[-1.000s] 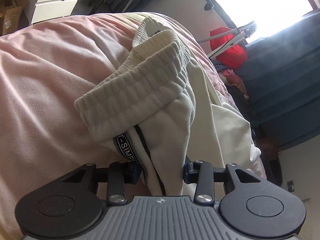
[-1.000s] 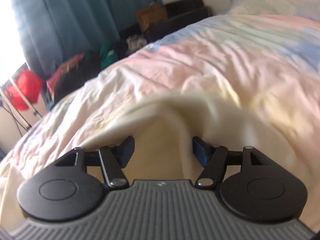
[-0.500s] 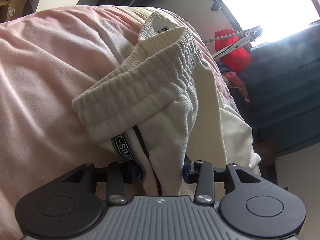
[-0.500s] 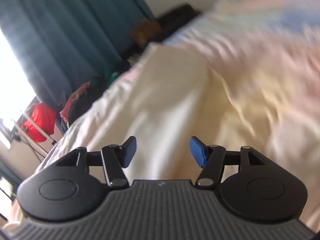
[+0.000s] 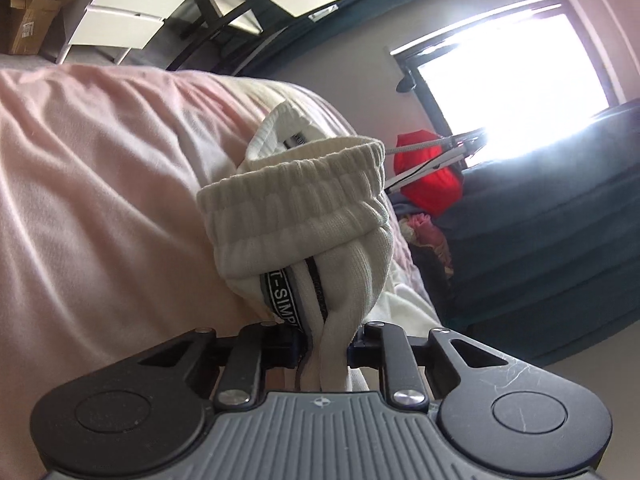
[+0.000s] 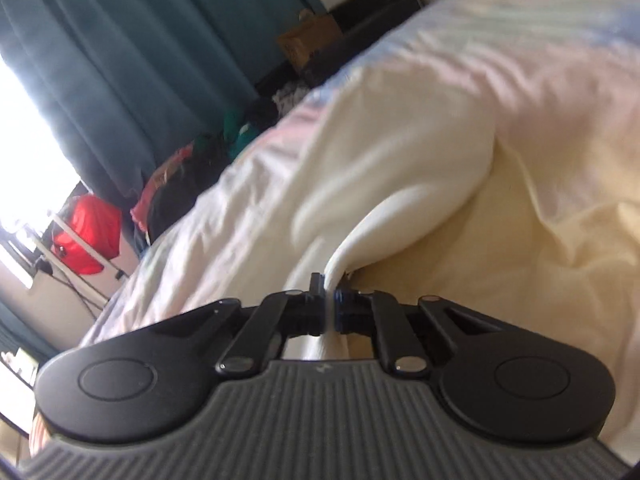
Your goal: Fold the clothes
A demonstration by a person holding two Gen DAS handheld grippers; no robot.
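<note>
A cream-white pair of pants lies on the bed. In the left wrist view its ribbed elastic waistband (image 5: 304, 200) is bunched and lifted, with a black printed tape showing below it. My left gripper (image 5: 322, 344) is shut on the pants' fabric just under the waistband. In the right wrist view the smooth cream leg fabric (image 6: 400, 168) stretches away over the bed. My right gripper (image 6: 328, 300) is shut on a pinched fold of that fabric.
The bed has a pink blanket (image 5: 88, 184) and a pale pastel sheet (image 6: 560, 60). Teal curtains (image 6: 132, 48), a bright window (image 5: 512, 80), a red bag on a stand (image 5: 428, 180) and a clothes pile (image 6: 180, 184) lie past the bed's edge.
My right gripper was open over the leg fabric and has closed on a fold of it. My left gripper has lifted the waistband higher, bunching it more.
</note>
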